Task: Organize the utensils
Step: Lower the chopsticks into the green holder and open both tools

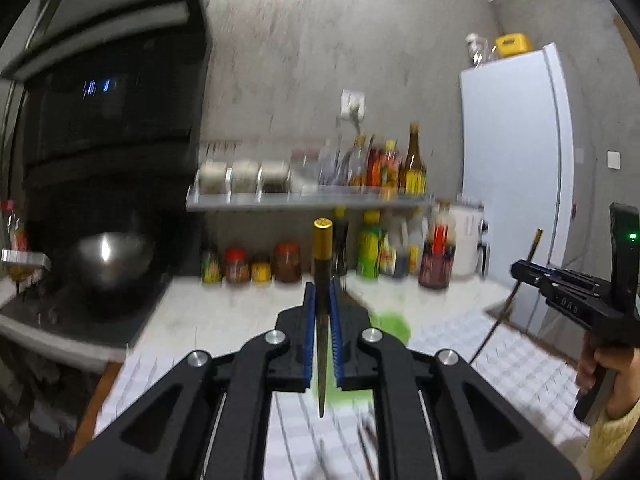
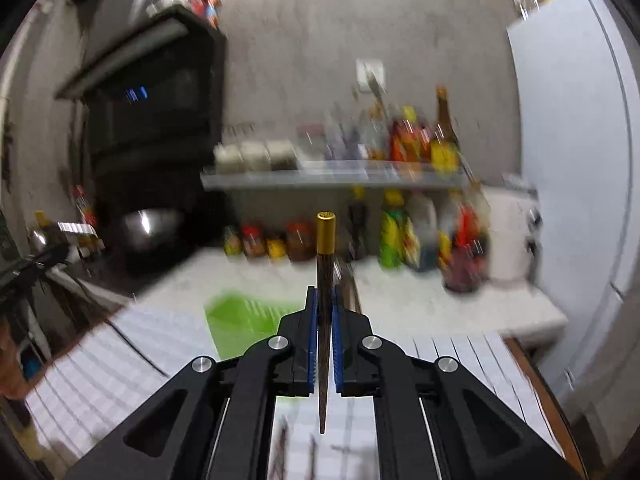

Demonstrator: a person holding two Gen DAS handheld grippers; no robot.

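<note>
My left gripper [image 1: 322, 292] is shut on a dark chopstick [image 1: 322, 264] with a gold cap, which stands upright between the blue pads. My right gripper [image 2: 324, 296] is shut on a matching gold-capped chopstick [image 2: 325, 248], also upright, its thin tip pointing down toward the camera. In the left wrist view the right gripper [image 1: 520, 270] shows at the far right in a person's hand [image 1: 608, 364], with its chopstick [image 1: 520, 272] slanting through it. A green tray [image 2: 248, 320] lies on the white checked cloth [image 2: 100, 364] below both grippers. Both views are blurred.
Bottles and jars [image 1: 384, 248] crowd the back of the white counter, and more stand on a shelf [image 1: 308, 200] above. A steel bowl [image 1: 108, 256] sits on the dark stove at left. A white fridge [image 1: 520, 168] stands at right. The left gripper [image 2: 28, 268] shows at the left edge.
</note>
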